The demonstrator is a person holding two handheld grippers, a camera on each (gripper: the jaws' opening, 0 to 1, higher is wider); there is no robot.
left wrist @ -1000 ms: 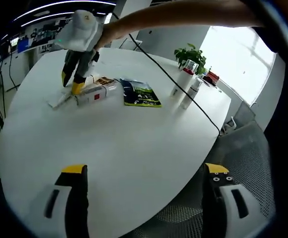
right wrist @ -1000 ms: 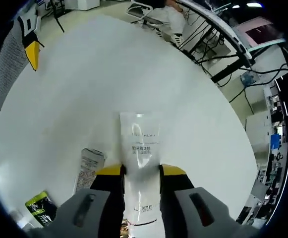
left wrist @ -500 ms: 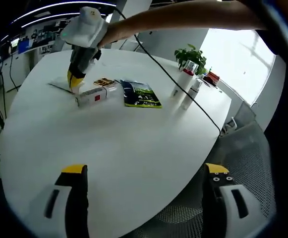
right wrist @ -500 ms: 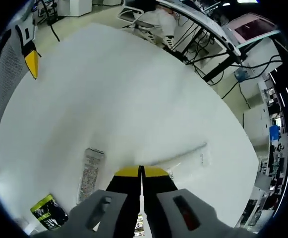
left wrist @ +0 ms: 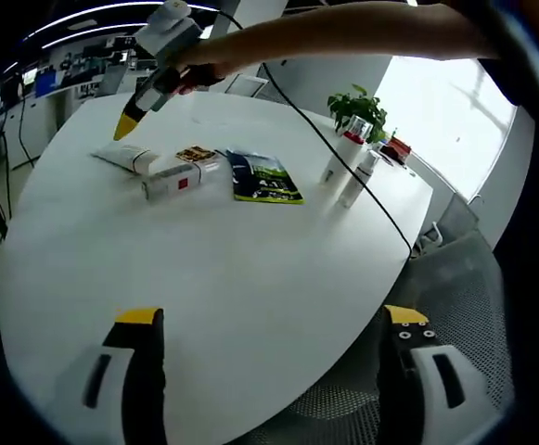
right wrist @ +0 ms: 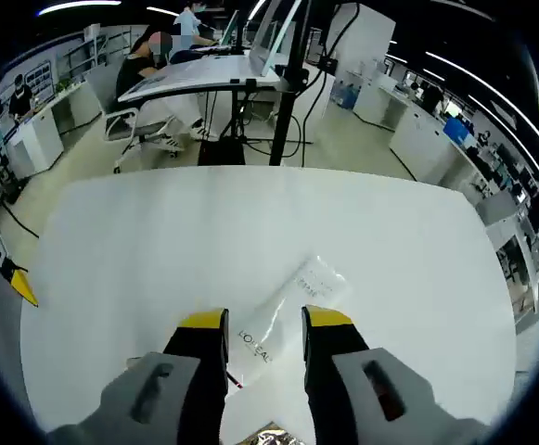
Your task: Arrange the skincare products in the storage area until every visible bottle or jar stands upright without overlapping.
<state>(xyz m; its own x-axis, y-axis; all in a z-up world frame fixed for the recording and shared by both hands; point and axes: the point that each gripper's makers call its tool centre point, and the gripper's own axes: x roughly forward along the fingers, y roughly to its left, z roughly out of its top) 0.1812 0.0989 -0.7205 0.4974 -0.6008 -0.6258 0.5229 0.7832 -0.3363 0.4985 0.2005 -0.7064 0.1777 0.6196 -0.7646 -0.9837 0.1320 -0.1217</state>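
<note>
Since a second ago the right gripper has let go of the tube and lifted; jaws now apart above it. Tube lies flat, upper left in left gripper view, beside box and booklet. Bottles stand upright, right. Left gripper idle, jaws wide, likely waiting.

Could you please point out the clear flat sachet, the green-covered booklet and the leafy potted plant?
Clear flat plastic sachet [right wrist: 283, 311]: right gripper view, on its printed middle.
Green-covered booklet [left wrist: 264, 176]: left gripper view, on its cover's centre.
Leafy green potted plant [left wrist: 354, 102]: left gripper view, on its foliage.
</note>
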